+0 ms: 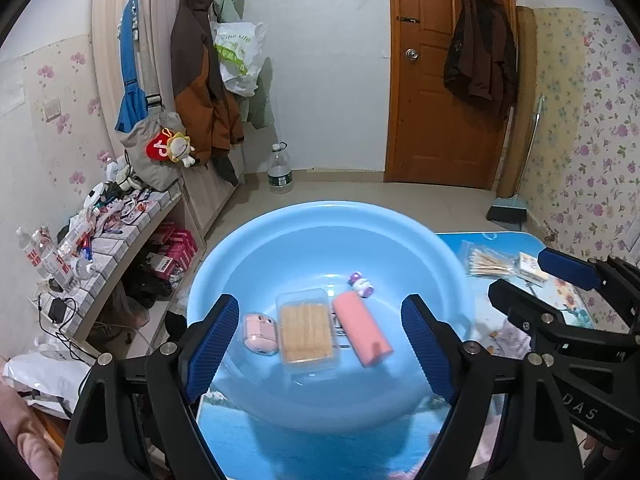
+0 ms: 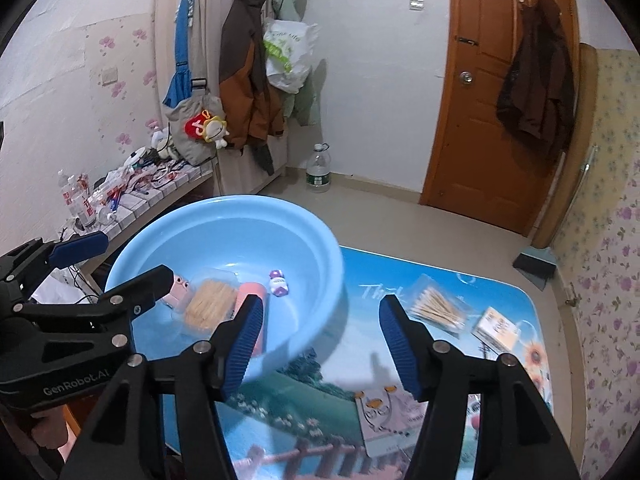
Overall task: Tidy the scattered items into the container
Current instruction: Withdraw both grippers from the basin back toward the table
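A light blue basin (image 1: 320, 216) stands on the picture-printed table mat (image 2: 312, 432). Inside it lie a pink earbud case (image 1: 260, 334), a clear box of swabs (image 1: 306, 332), a pink cylinder (image 1: 362, 330) and a small purple-and-white toy (image 1: 360, 282). My left gripper (image 1: 320, 304) hovers over the basin, open, nothing between its pads. My right gripper (image 2: 322, 304) is open and empty at the basin's right rim. On the mat to the right lie a bag of cotton swabs (image 2: 438, 308), a small card box (image 2: 498, 328) and a pink-and-white packet (image 2: 392, 412).
A cluttered low shelf (image 1: 120, 240) with bottles runs along the left wall. A large water bottle (image 2: 319, 170) stands on the floor. Past the table's far right corner are a dustpan (image 2: 536, 260) and a brown door (image 2: 488, 120).
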